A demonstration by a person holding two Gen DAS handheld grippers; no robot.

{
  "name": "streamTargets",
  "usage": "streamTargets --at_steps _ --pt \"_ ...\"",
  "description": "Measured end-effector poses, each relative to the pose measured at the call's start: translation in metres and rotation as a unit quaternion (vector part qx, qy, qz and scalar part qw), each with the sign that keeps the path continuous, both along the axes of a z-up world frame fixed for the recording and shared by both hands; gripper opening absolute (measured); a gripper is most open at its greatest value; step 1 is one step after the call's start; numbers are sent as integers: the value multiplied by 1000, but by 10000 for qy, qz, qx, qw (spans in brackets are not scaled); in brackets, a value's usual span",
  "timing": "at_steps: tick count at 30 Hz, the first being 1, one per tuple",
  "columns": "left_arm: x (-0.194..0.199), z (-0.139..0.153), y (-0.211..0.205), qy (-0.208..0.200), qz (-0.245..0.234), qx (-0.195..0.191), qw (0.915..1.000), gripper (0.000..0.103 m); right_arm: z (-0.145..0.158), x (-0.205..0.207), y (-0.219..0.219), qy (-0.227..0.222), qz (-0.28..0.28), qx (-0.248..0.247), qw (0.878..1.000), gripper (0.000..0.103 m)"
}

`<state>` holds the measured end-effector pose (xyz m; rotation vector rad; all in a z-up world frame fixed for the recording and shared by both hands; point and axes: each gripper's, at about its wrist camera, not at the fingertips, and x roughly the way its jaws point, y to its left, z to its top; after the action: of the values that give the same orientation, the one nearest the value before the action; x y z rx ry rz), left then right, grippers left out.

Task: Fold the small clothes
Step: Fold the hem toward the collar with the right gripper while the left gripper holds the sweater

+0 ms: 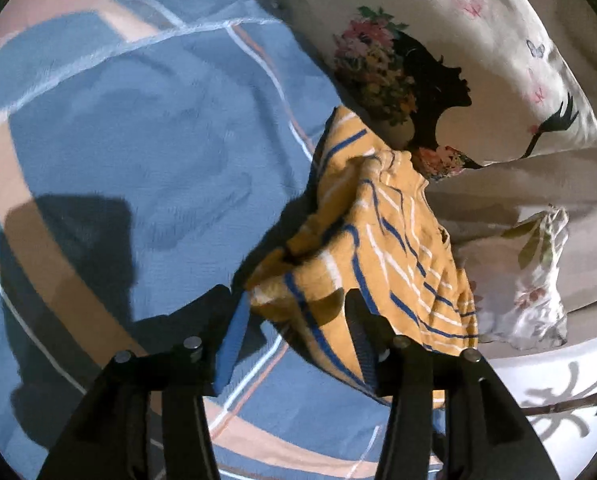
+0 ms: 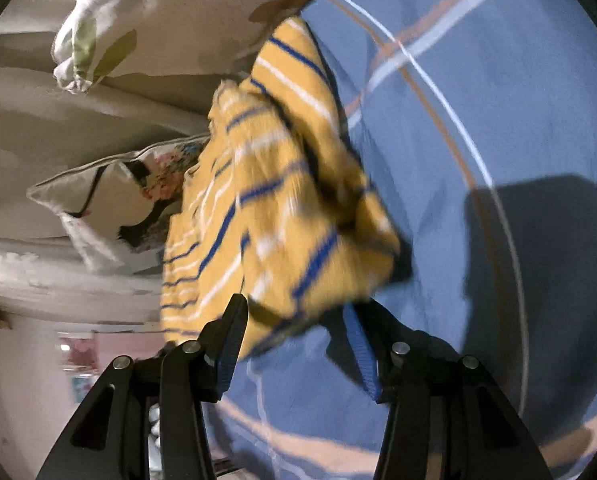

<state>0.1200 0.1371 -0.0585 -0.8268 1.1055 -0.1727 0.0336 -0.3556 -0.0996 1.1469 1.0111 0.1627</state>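
Left jaws: spread wide on left gripper (image 1: pixel 294 320), crumpled mustard-yellow knit garment with blue and white stripes (image 1: pixel 382 240) draped over one finger (image 1: pixel 362 336), not clamped.
Right jaws: apart on right gripper (image 2: pixel 298 332), cloth edge between fingers, unpinched.
Garment place: bunched at blue plaid bedspread (image 1: pixel 138 140) edge, against cream pillow with black silhouette print (image 1: pixel 478 60).
Beside: floral white pillow (image 1: pixel 526 284).
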Motion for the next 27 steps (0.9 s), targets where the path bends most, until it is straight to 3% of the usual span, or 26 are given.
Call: streamTargets --at_steps 4,7,10,17,23,24,26,27 --pt "-8 -16 -24 68 -366 -575 9977 53 -9 -6 8 64 22 193 9998 61" --pt "-11 -27 -48 160 -670 -729 9950 56 -6 -2 13 48 56 102 9999 64" --pt "-7 -26 -59 36 -772 -618 9951 56 0 8 17 28 91 -96 9999 64" --pt "20 -25 -29 22 -200 -653 9977 56 5 29 0 -22 -221 -417 9989 65" --pt "35 -25 -33 -1 -131 -465 9988 56 5 48 -1 -8 -429 -490 9979 65" --pt "38 -23 -36 32 -165 -345 9993 48 7 50 3 -26 -379 -612 9974 65" --pt "41 -23 -39 140 -268 -243 9992 16 8 54 6 57 -194 -813 9965 26" --pt "41 -24 -39 183 -254 -328 9990 16 7 55 7 57 -132 -730 9972 20"
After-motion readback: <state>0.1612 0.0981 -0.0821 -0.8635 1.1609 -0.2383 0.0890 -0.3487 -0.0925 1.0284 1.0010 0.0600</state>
